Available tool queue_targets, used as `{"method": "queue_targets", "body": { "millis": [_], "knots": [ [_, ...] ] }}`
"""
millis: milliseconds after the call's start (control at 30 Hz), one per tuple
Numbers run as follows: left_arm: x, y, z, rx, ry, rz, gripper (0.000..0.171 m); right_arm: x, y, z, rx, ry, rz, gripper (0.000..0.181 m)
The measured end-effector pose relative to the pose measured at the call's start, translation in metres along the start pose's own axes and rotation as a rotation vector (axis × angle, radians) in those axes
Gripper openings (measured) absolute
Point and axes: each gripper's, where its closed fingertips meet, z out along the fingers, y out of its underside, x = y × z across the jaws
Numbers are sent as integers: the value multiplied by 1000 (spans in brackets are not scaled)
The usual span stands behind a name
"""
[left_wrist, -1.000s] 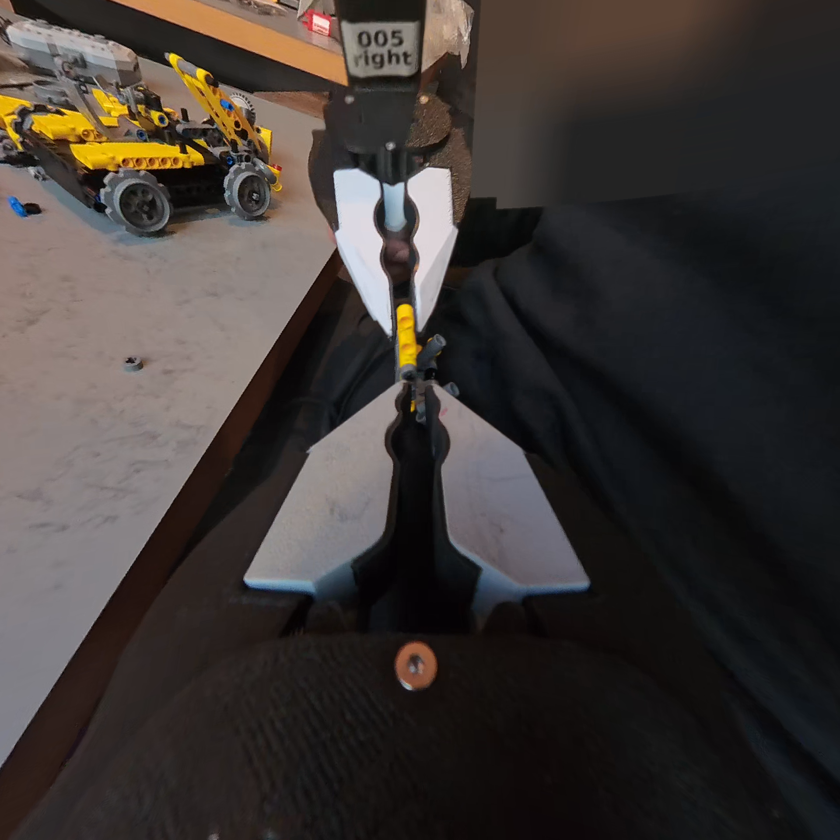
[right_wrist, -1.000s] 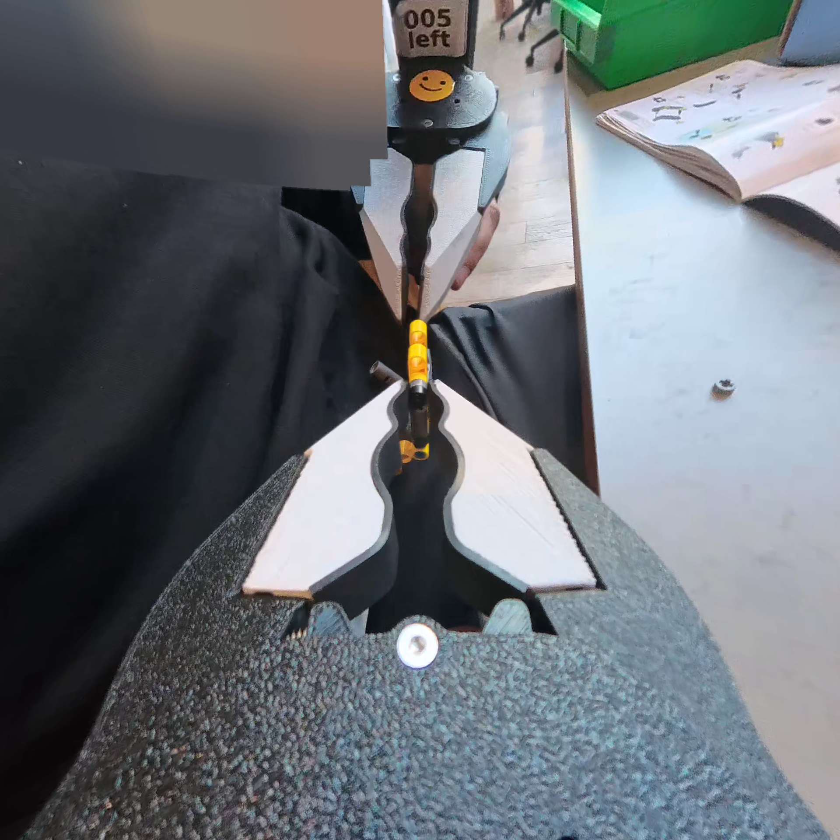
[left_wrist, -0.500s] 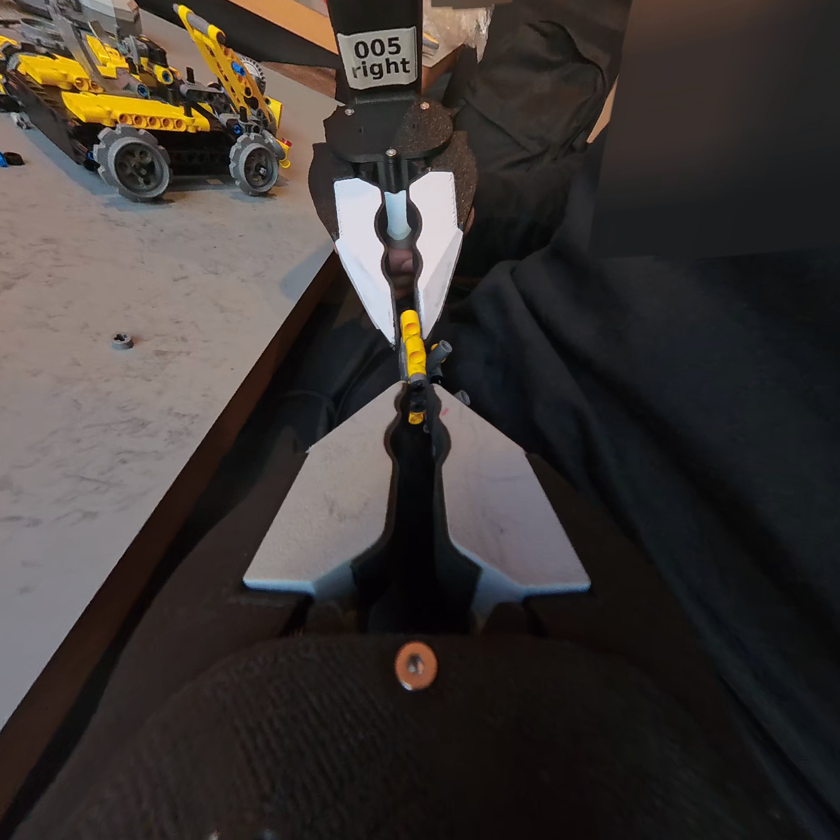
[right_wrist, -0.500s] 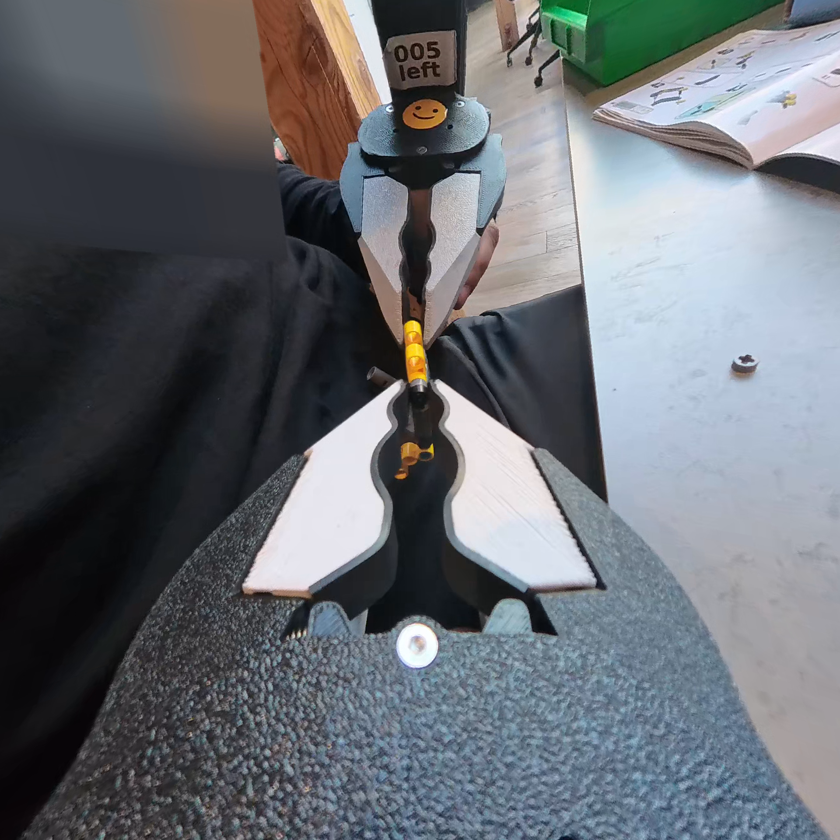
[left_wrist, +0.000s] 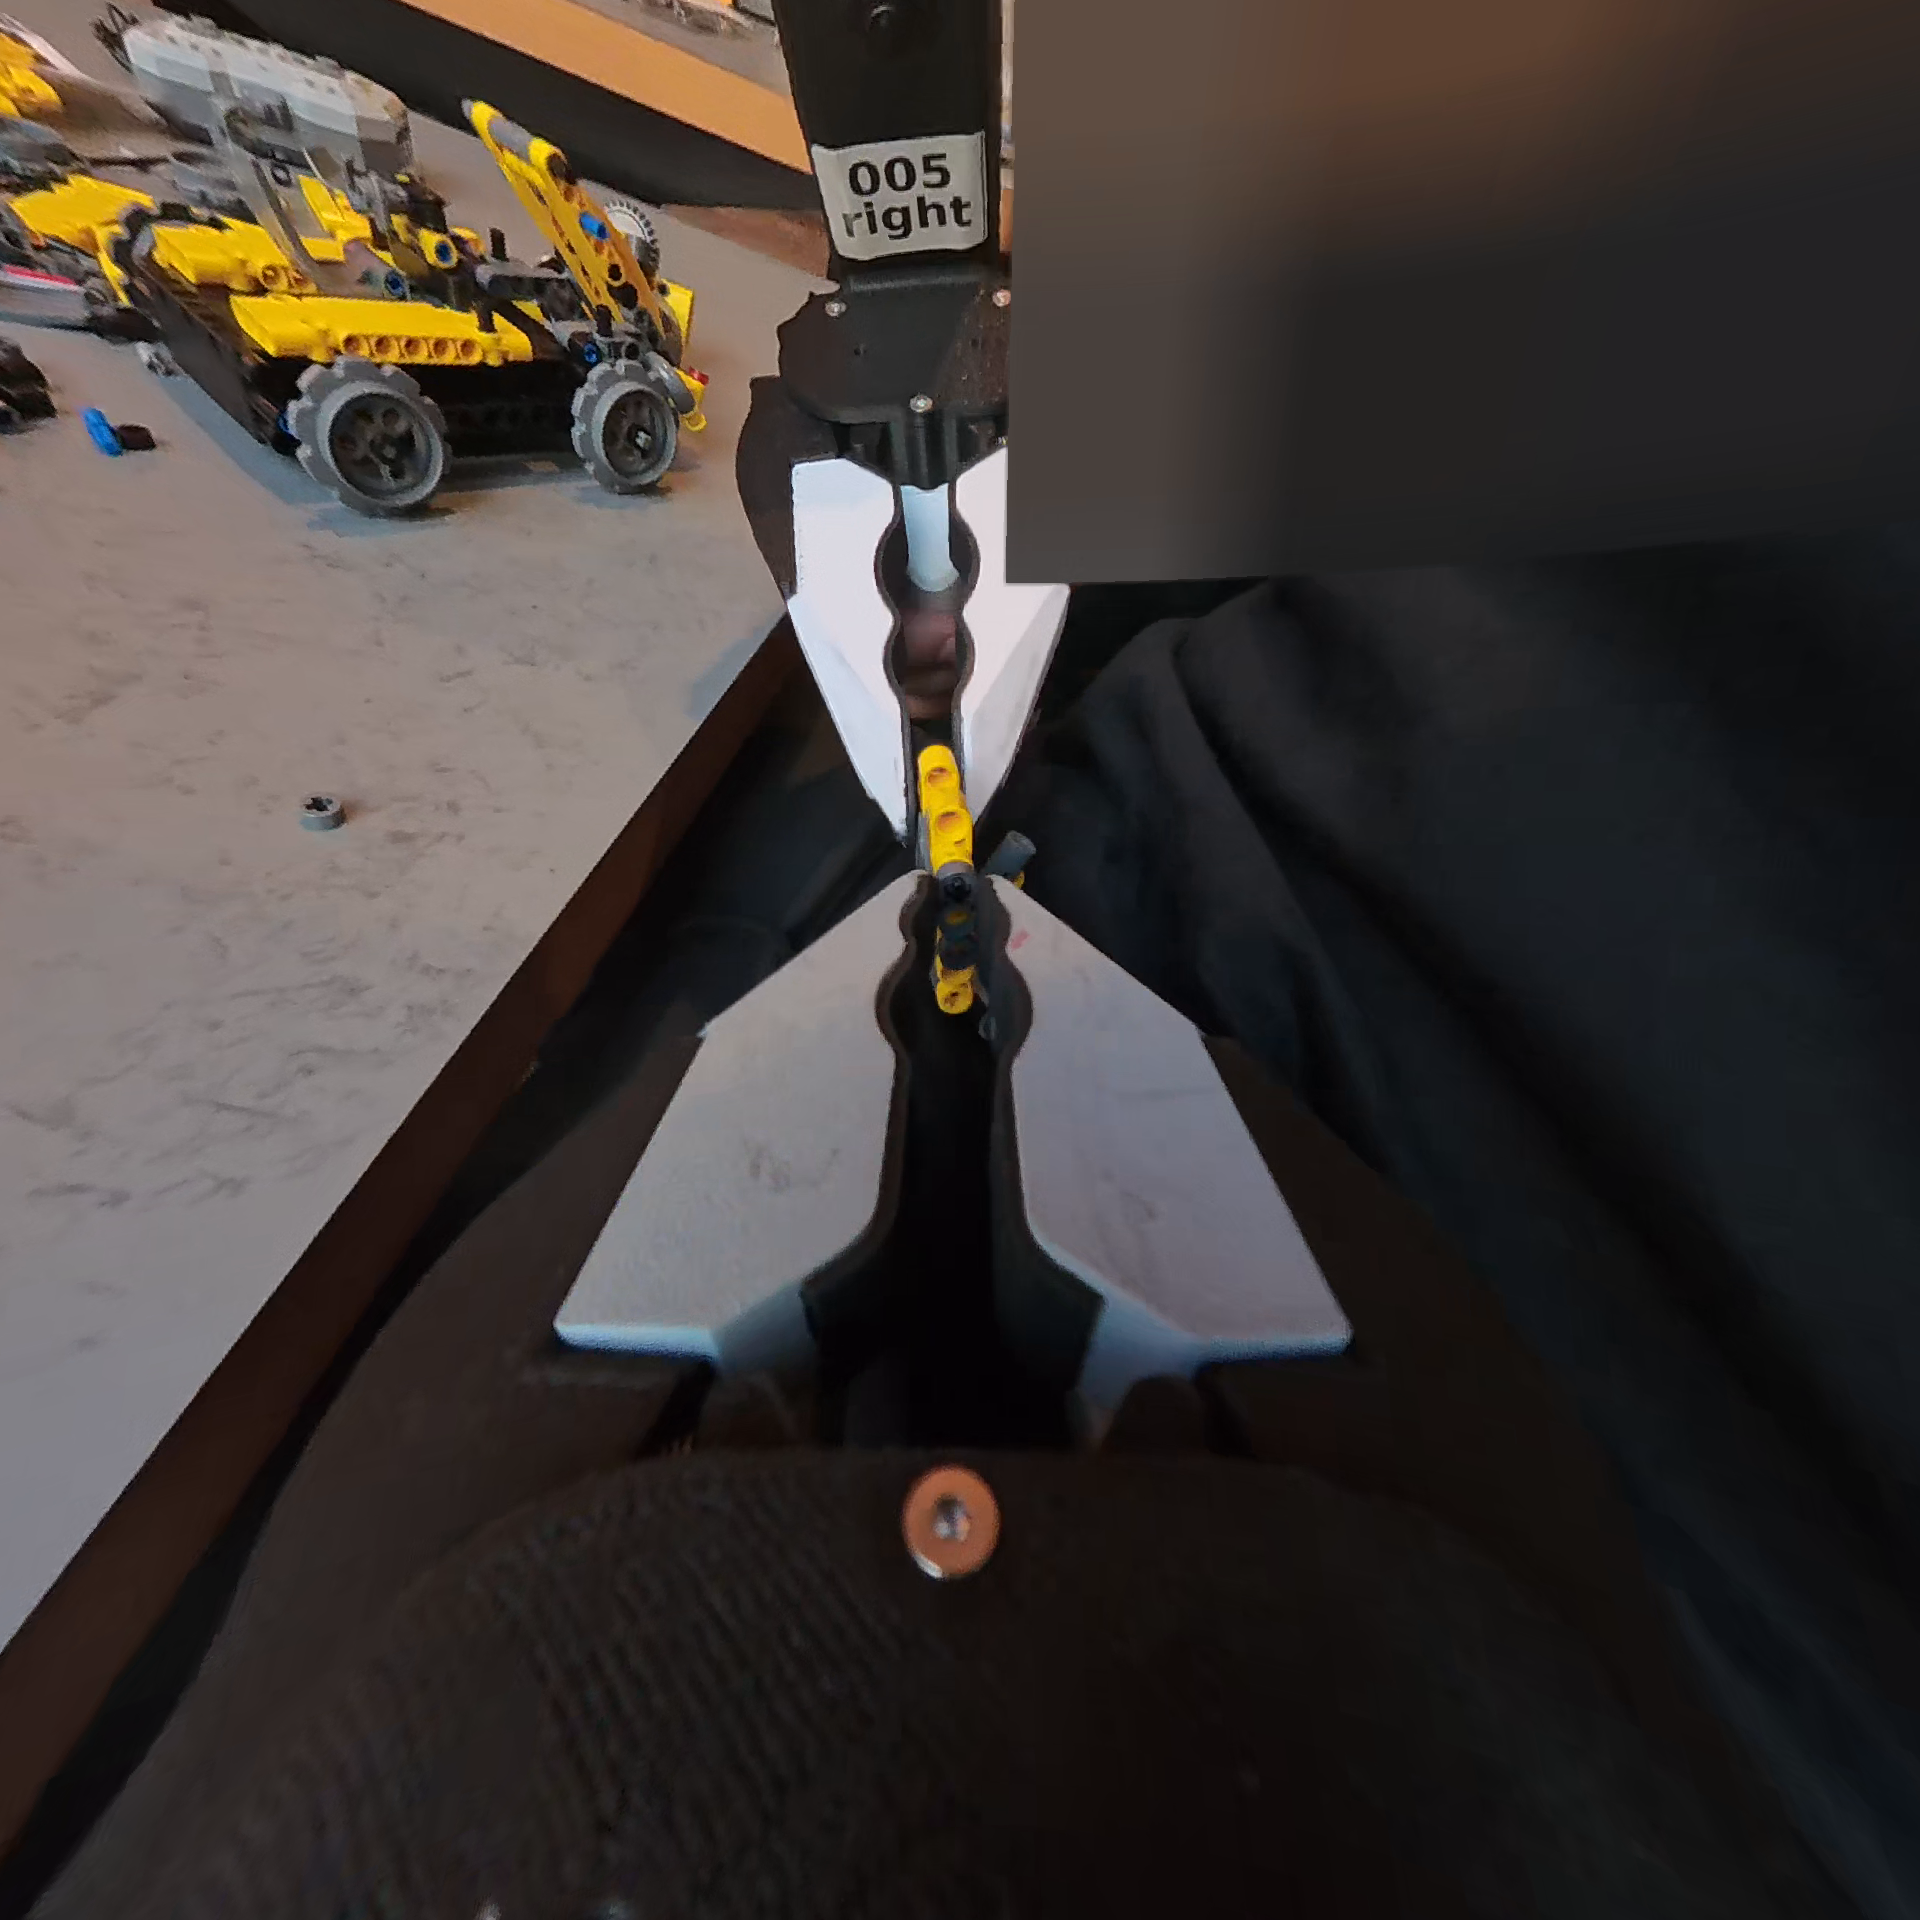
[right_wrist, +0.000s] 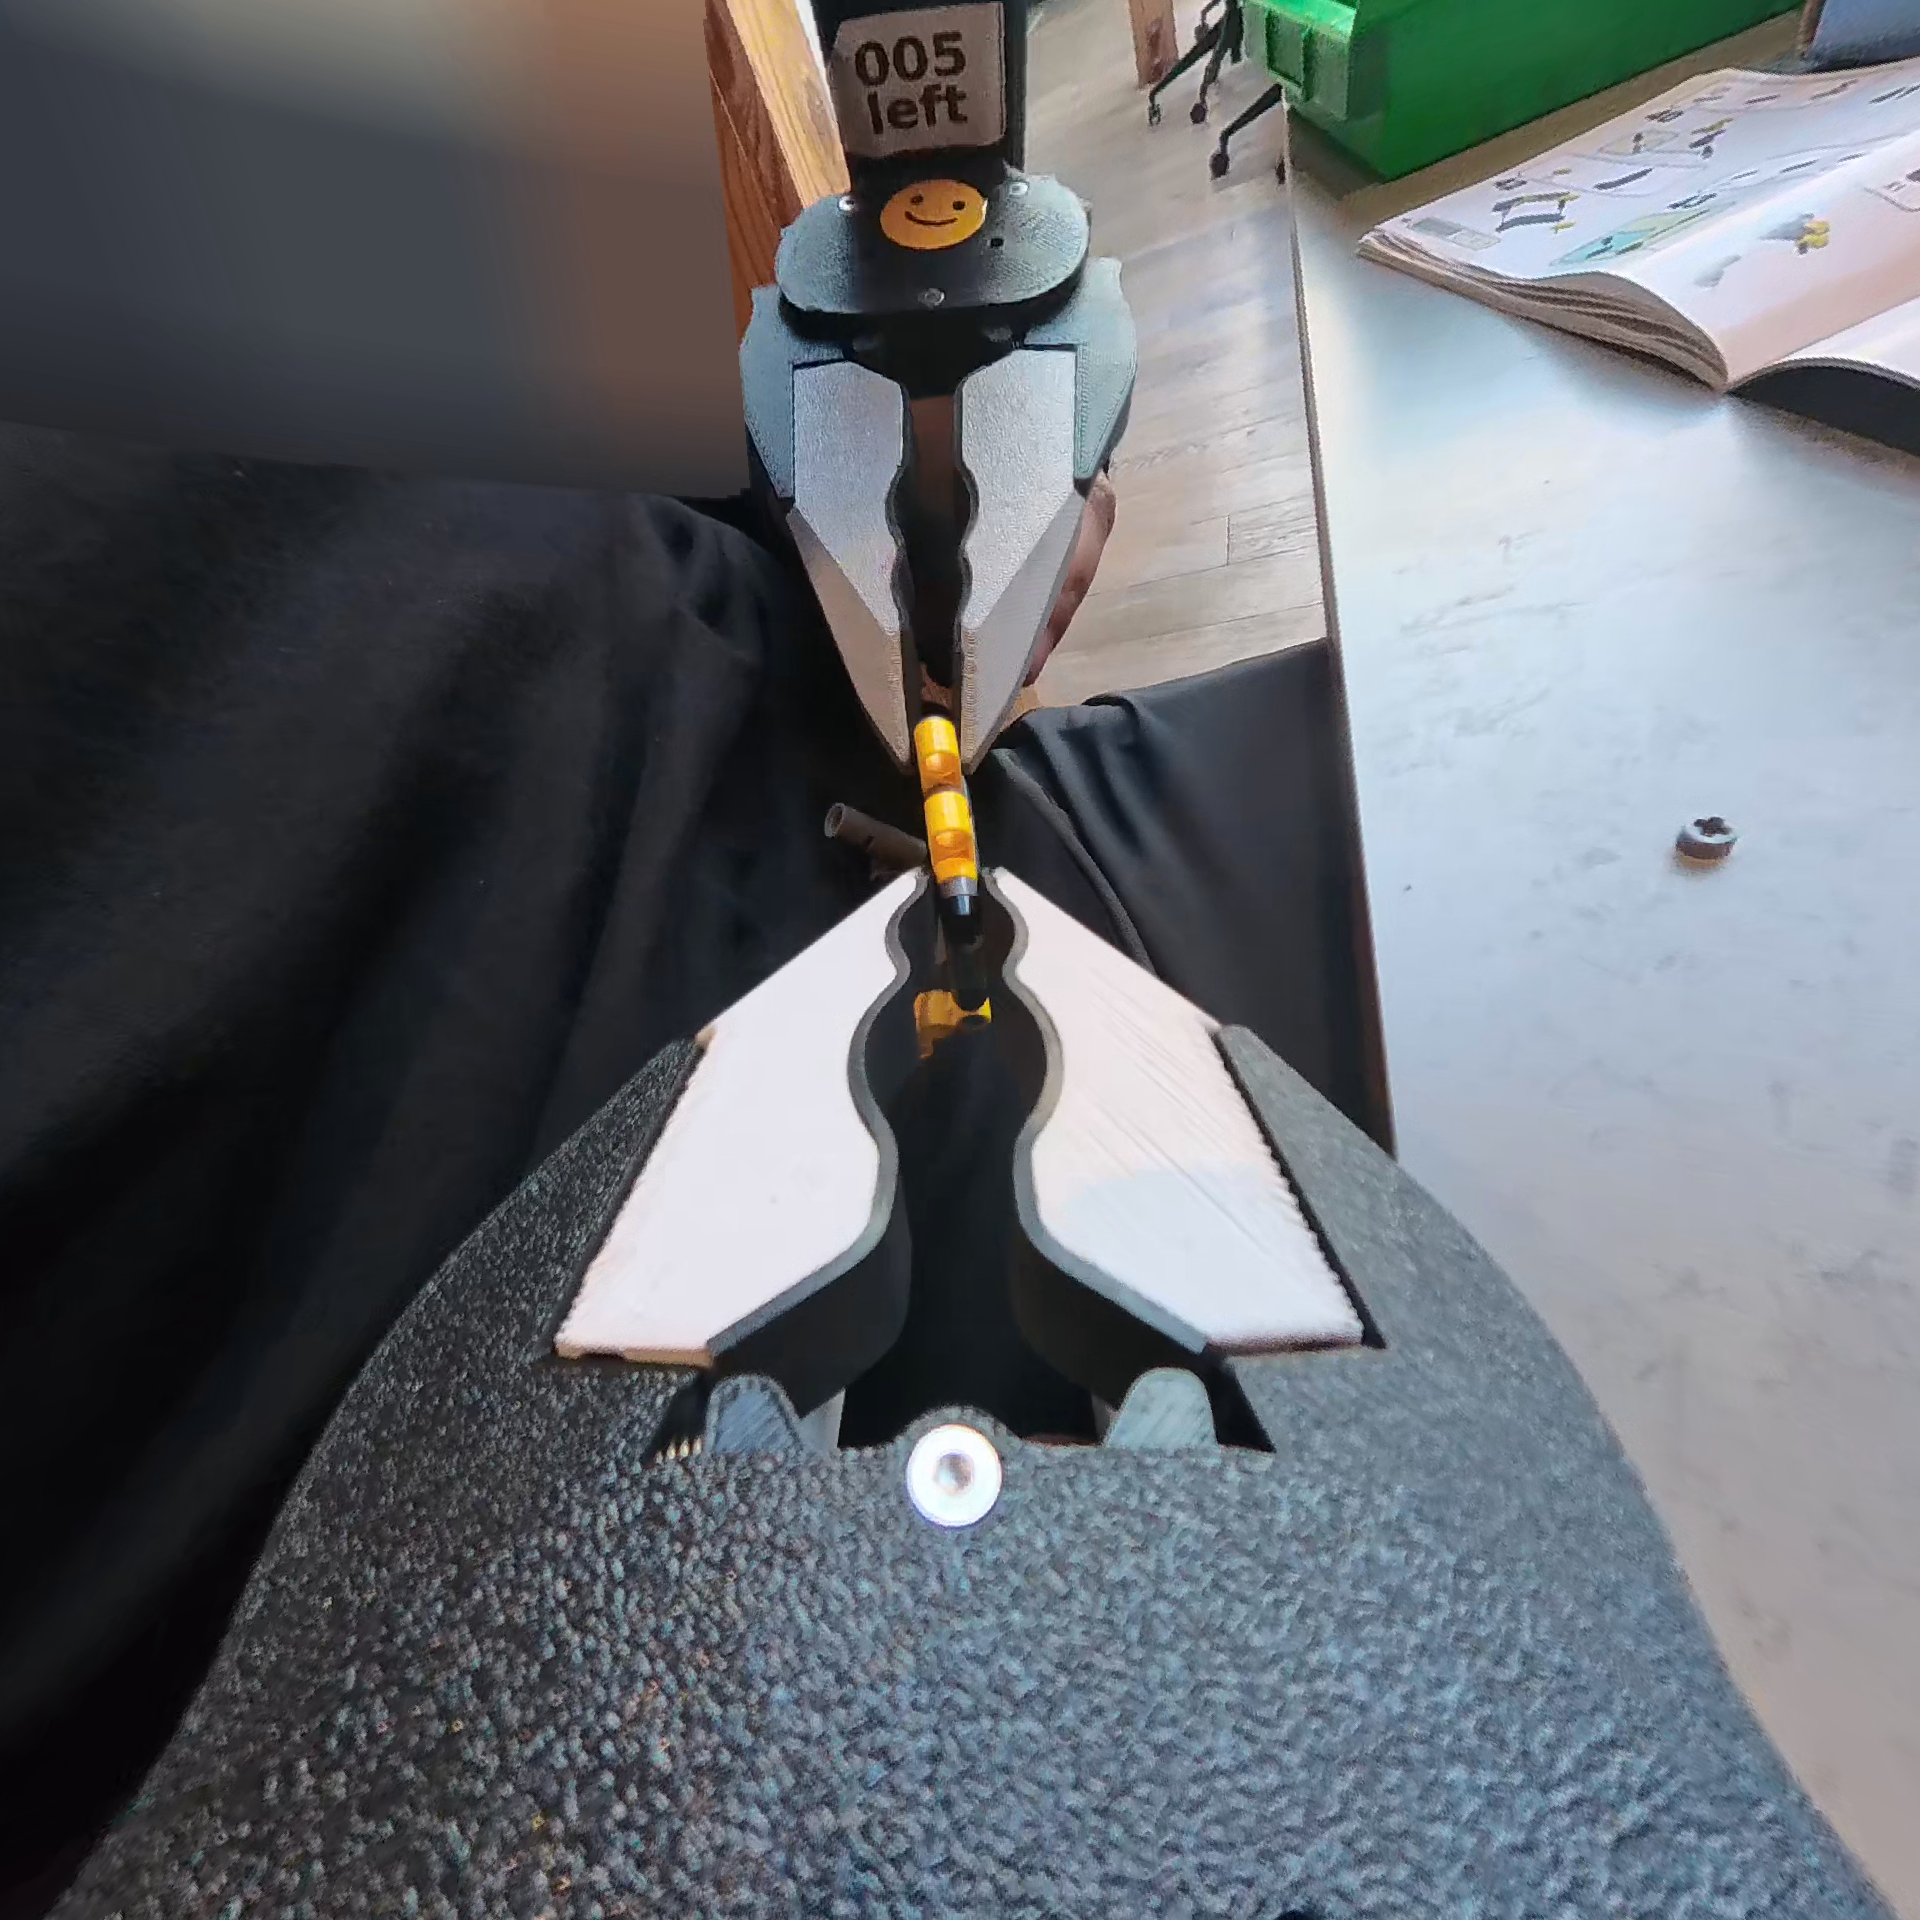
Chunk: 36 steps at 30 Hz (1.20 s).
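Both grippers meet tip to tip over a person's lap, off the table's edge. Between them is a small yellow and black toy-brick beam assembly, which also shows in the right wrist view. My left gripper is shut on its black and yellow end. My right gripper is shut on the other end, a black pin with a yellow part behind it. Each gripper also shows in the other's view: the right one and the left one. A grey pin sticks out sideways from the assembly.
A grey table holds a yellow and black toy vehicle, a small grey bush and loose blue and black bits. In the right wrist view there are an open instruction booklet and a green bin. Black clothing lies below the grippers. The grippers are tip to tip, or close to it.
Both grippers keep their hold on the assembly. The pair has swayed a little beside the table edge, and the left gripper now points more steeply at the right one.
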Motion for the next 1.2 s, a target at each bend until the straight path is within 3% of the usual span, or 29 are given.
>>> {"method": "queue_targets", "body": {
  "millis": [300,800,1200],
  "knots": [
    [2,6,2,-75,54,-32,4,-2,5,2,-57,-3,-30,6],
    [-4,-2,-10,-15,-6,-49,0,2,1,4,-65,11,-15,6],
    [-3,5,-9,-58,-6,-44,1,2,2,5,-69,5,-16,6]
  ]
}}
